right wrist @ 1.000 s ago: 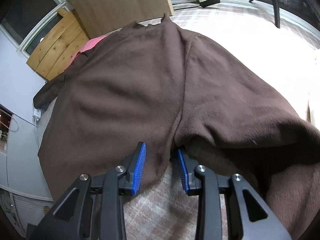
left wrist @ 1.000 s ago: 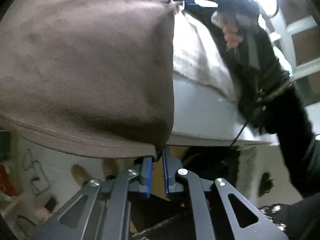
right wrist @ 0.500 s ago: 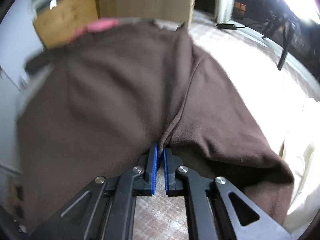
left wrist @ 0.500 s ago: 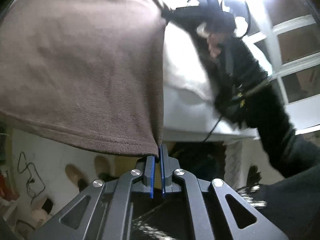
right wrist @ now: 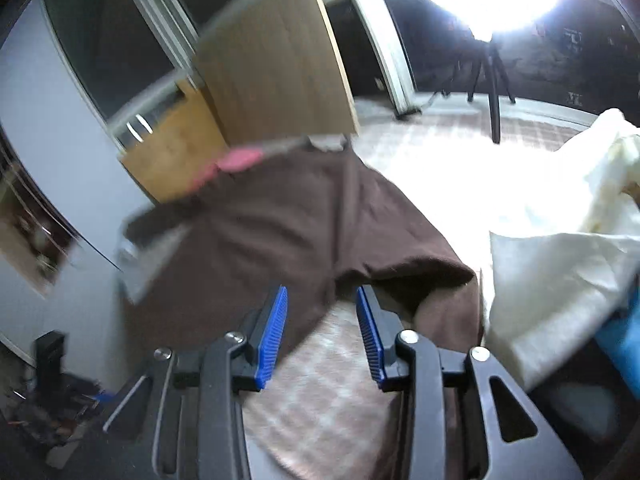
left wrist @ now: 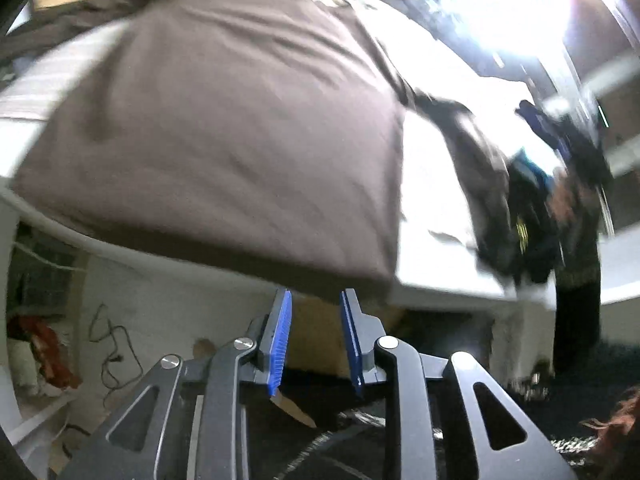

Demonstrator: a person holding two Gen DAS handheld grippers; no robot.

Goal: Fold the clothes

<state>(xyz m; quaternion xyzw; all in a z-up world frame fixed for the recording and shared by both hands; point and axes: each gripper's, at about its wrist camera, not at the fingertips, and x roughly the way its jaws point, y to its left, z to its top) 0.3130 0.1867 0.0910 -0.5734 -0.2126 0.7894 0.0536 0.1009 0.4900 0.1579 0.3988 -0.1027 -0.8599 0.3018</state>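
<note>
From your left wrist cam, your left gripper (left wrist: 315, 312) has its blue-padded jaws parted and still opening, with nothing pinched between them. The hem of the brown fleece garment (left wrist: 224, 128) sits just past the fingertips, but the pads aren't pressing on it as far as I can see. The garment itself is spread flat over the bed (left wrist: 436, 208), with its near edge hanging a bit over the side closest to you. Off to the right it's all motion blur, but you can make out your other arm in a dark sleeve (left wrist: 576, 248) up above the mattress; I honestly can't tell what's going on at that end from this angle. Down on the floor to the left there's a loose cable (left wrist: 112, 344) and some reddish stuff (left wrist: 44, 344). Switching to the right wrist cam, your right gripper (right wrist: 322, 318) is the same deal: jaws apart and opening, nothing clamped. The edge of the brown fleece garment (right wrist: 304, 232) shows in the gap between the blue pads, but further away, lying on the checked bed cover (right wrist: 320, 376), not touched by either pad. A folded-over flap of it lies toward the right side. Just right of that there's a cream blanket (right wrist: 560, 248) bunched up, and at the far end something pink (right wrist: 236, 160) pokes out beside a wooden panel (right wrist: 276, 64). A tripod (right wrist: 492, 76) stands in the back under a bright light.
</note>
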